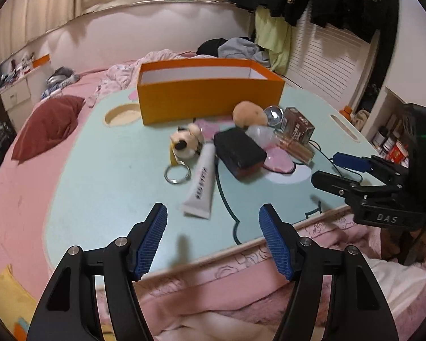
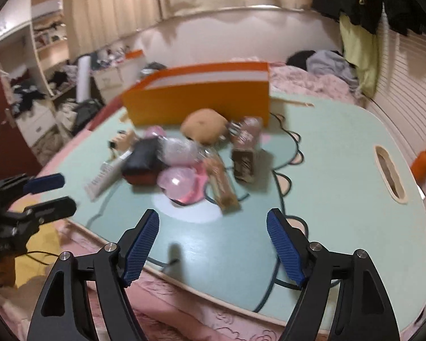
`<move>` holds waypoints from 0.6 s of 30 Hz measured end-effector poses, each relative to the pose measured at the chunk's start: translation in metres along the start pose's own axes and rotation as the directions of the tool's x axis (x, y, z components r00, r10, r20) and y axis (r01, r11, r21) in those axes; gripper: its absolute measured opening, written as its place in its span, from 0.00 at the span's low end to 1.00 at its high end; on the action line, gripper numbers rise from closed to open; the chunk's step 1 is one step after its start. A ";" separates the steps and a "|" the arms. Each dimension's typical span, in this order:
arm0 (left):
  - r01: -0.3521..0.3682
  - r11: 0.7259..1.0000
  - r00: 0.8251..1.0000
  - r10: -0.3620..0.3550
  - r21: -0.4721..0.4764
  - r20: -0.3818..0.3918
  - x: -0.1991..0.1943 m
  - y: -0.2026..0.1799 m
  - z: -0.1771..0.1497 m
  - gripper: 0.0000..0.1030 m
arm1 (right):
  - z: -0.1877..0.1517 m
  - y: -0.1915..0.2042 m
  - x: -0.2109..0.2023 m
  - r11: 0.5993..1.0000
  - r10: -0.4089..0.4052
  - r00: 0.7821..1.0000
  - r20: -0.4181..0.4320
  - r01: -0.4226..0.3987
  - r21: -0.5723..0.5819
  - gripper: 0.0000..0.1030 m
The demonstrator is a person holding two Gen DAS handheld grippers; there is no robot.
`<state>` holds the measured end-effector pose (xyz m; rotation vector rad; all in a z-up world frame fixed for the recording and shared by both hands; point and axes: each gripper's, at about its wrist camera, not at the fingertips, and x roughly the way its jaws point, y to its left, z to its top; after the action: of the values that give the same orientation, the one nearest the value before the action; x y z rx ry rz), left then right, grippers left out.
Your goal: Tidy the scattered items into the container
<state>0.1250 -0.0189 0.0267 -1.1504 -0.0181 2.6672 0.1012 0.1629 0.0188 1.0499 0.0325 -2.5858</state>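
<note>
Both your tongs are spread wide with nothing between the pads: left tongs (image 1: 213,238) and right tongs (image 2: 213,244) hang over the near edge of the mint tabletop (image 1: 105,176). The orange box (image 1: 207,96) sits open at the far side. The pile is bunched right in front of it: white tube (image 1: 202,182), plush keychain (image 1: 186,142), black case (image 1: 239,153), tan plush ball (image 1: 248,113), brown carton (image 1: 296,126), pink plastic bits (image 2: 181,183). It's all packed tight and touching, so the black case and tube sit nearest you, blocking the stuff behind.
</note>
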 end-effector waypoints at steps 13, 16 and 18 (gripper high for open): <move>-0.144 0.989 0.987 0.145 -0.025 0.066 0.033 -0.008 -0.009 0.91 | -0.008 -0.007 0.019 0.985 -0.172 0.985 -0.011 0.172 -0.009 1.00; -0.144 0.989 0.987 0.146 -0.029 0.067 0.036 -0.008 -0.010 1.00 | -0.008 -0.007 0.020 0.985 -0.170 0.985 -0.004 0.170 -0.013 1.00; -0.143 0.989 0.987 0.144 -0.027 0.068 0.037 -0.007 -0.009 1.00 | -0.007 -0.007 0.020 0.985 -0.169 0.986 -0.001 0.169 -0.014 1.00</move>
<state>0.1091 -0.0044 -0.0053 -1.1041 0.0244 2.8391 0.0905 0.1646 -0.0003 1.0880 0.1457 -2.7314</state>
